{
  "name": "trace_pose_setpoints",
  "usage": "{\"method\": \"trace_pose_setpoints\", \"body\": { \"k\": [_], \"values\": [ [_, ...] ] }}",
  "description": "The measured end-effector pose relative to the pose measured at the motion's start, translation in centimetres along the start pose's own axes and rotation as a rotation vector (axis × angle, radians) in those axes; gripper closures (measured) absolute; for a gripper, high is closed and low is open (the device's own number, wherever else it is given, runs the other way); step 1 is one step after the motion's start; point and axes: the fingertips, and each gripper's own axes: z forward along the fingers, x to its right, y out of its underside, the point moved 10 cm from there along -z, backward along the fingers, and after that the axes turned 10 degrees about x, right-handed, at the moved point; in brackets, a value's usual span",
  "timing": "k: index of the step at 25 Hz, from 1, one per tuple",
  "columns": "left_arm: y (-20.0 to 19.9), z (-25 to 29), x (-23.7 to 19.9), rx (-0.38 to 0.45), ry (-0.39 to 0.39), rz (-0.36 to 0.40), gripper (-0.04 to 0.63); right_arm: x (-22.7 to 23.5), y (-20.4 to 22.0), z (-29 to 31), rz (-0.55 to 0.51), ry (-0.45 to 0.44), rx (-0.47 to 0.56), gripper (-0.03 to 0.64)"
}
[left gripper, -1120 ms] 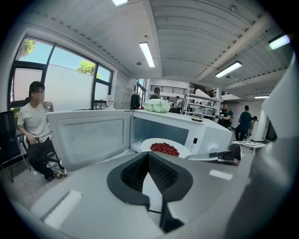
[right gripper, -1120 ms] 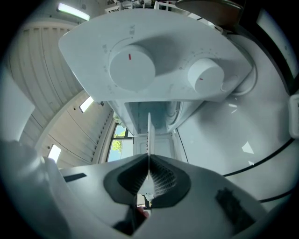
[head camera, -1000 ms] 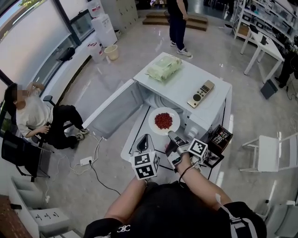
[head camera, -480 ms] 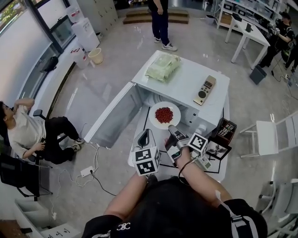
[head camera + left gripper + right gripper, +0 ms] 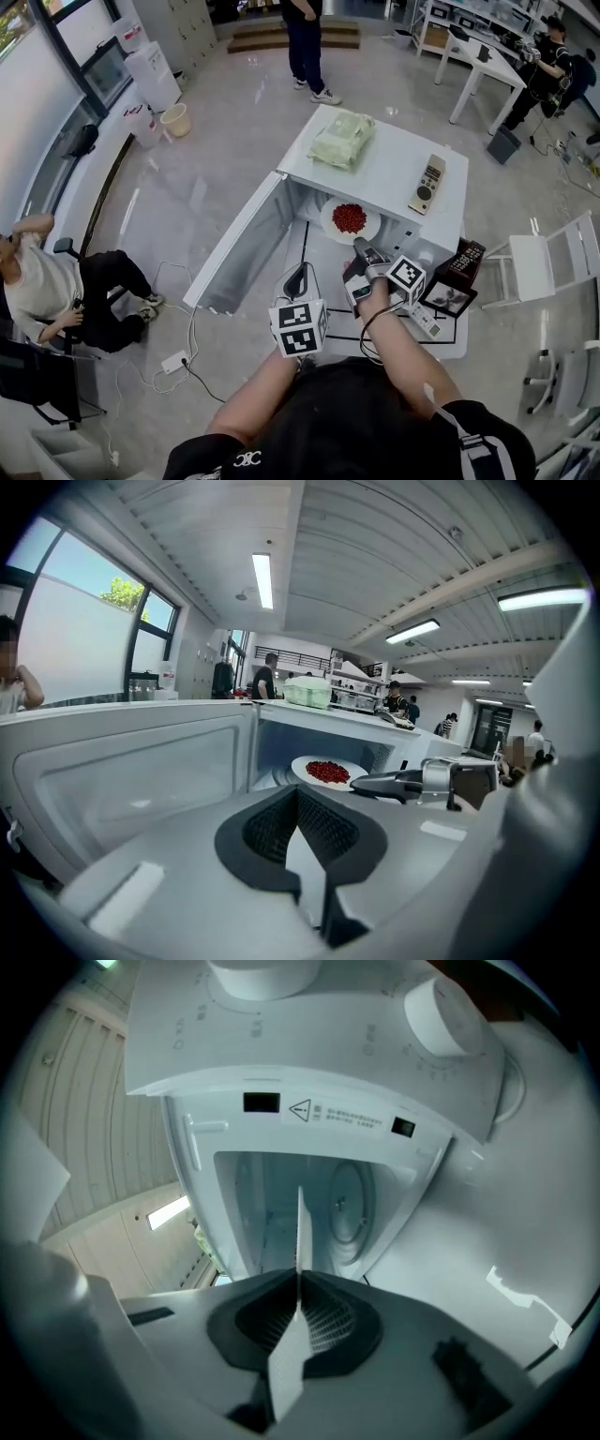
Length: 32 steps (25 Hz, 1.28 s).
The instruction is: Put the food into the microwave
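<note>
A white plate (image 5: 350, 221) of red food hangs at the mouth of the white microwave (image 5: 394, 169), whose door (image 5: 242, 246) swings open to the left. My right gripper (image 5: 364, 247) is shut on the plate's near rim. In the right gripper view the plate (image 5: 302, 1227) shows edge-on between the jaws, with the cavity and its glass turntable (image 5: 352, 1206) straight ahead. My left gripper (image 5: 295, 279) hovers lower left of the plate, shut and empty. The left gripper view shows the plate (image 5: 326, 772), the right gripper (image 5: 380, 785) and the door's inner face (image 5: 131, 771).
On top of the microwave lie a green packet (image 5: 341, 141) and a remote (image 5: 427, 184). A dark box (image 5: 466, 260) and a framed picture (image 5: 448, 297) sit on the table at the right. A white chair (image 5: 548, 262) stands further right. A person sits at the left (image 5: 37, 281).
The right gripper has carried the plate forward, from in front of the microwave up to its opening. The left gripper has stayed shut below the door.
</note>
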Motion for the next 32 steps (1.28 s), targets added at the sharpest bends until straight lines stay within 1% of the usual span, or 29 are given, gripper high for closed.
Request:
{"method": "trace_pose_setpoints", "body": {
  "k": [4,11,17,20,24,28,32],
  "values": [
    [-0.2,0.2,-1.5,0.005,0.041,0.015,0.587,0.7,0.1,1.1,-0.025,0.016,0.065,0.598],
    [-0.4,0.0,-4.1,0.005,0.086,0.034,0.588,1.6,0.7,3.0,-0.029,0.057,0.159,0.598],
    [0.0,-0.1,-5.2,-0.013,0.103,0.029,0.587,1.8,0.5,4.8,-0.035,0.090,0.192,0.598],
    [0.1,-0.4,-5.6,-0.018,0.105,0.026,0.587,2.1,0.4,5.2,-0.041,0.103,0.207,0.598],
    [0.2,-0.7,-6.2,-0.018,0.094,0.034,0.588,3.1,-0.2,5.8,-0.010,0.135,0.232,0.598],
    [0.3,-1.0,-6.7,-0.019,0.078,0.040,0.586,4.1,-0.7,6.1,-0.004,0.167,0.247,0.598],
    [0.3,-1.2,-7.0,-0.019,0.067,0.041,0.587,4.4,-1.0,6.8,-0.007,0.178,0.257,0.598]
  ]
}}
